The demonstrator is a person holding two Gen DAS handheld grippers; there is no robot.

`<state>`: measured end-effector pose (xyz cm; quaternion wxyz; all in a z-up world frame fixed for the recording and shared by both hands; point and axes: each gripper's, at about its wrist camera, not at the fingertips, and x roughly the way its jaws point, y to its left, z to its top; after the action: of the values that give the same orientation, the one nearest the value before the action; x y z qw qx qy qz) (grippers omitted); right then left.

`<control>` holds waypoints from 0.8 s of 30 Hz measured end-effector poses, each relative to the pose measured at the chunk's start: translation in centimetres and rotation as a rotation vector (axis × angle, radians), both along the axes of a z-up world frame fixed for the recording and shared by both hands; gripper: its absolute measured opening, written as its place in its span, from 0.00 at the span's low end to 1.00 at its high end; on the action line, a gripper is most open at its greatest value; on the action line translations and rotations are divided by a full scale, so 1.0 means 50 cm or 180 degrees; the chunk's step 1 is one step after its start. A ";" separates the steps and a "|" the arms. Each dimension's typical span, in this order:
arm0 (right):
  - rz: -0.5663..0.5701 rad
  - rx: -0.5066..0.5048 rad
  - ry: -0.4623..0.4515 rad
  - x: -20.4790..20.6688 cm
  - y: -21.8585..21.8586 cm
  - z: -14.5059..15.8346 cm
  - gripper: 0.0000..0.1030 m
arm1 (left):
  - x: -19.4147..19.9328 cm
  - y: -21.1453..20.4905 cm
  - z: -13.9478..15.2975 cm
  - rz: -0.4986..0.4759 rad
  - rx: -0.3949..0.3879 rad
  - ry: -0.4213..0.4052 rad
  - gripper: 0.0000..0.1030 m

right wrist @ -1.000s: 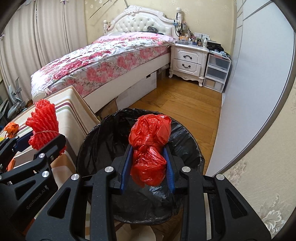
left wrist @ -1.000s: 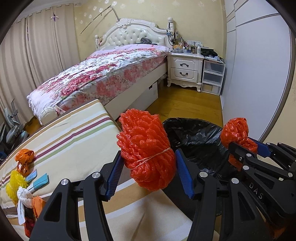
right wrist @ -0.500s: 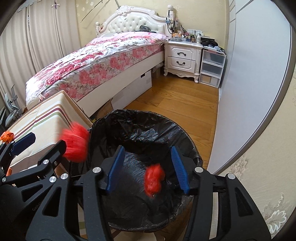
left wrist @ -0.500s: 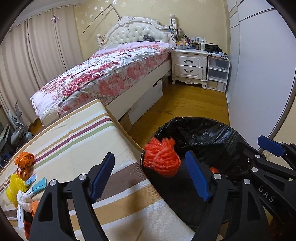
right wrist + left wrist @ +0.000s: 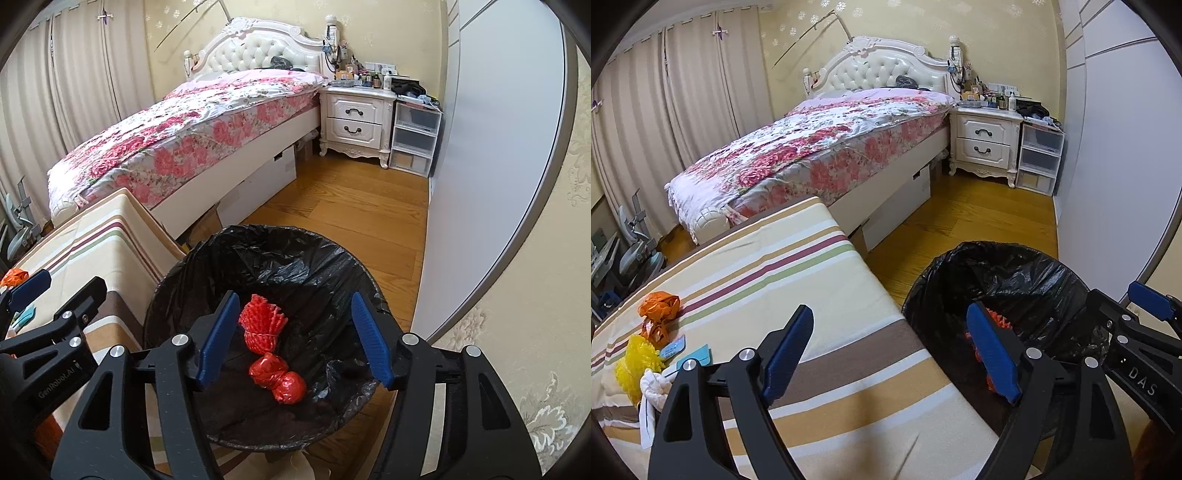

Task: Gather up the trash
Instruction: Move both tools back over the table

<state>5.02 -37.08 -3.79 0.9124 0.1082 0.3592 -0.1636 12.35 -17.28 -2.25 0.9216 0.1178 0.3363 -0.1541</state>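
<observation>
Bedroom with wood floor, striped cushion top and a black-lined bin

Left wrist view: the left gripper (image 5: 890,350) hangs over the striped cloth top (image 5: 798,280), its jaws opening and empty; crumpled orange wrapper (image 5: 659,304) lies at 9 o'clock. Right wrist view: the right gripper (image 5: 293,339), jaws opening and empty, hovers over the round bin (image 5: 347,258); red foam net (image 5: 260,325) and knotted red bag (image 5: 279,378) lie inside, on its glossy liner.

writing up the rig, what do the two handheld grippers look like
Both grippers are matte black plastic with triangular cut-outs in the arms, silver round pivot screws and long flat blue pads on the fingers. The left gripper carries grey "GenRobot.AI" lettering on its side, seen from the right camera; the right gripper shows white "DAS" lettering. No cables, hands or sleeves are visible.
</observation>
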 end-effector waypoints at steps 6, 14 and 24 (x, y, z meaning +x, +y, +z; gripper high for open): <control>0.0194 -0.0014 -0.0010 -0.006 0.054 0.013 0.60 | -0.024 0.070 0.016 0.0168 -0.0007 0.0004 0.80; 0.0554 -0.0026 0.0012 -0.011 0.157 0.020 0.60 | -0.060 0.199 0.030 0.0510 -0.0019 0.0027 0.80; 0.1029 -0.0049 0.0026 -0.010 0.299 0.027 0.60 | -0.113 0.373 0.033 0.1005 -0.0031 0.0036 0.80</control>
<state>4.52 -22.16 -2.41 0.9262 0.0414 0.3744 -0.0178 6.72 1.38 -0.58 0.9329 0.0582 0.3552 -0.0095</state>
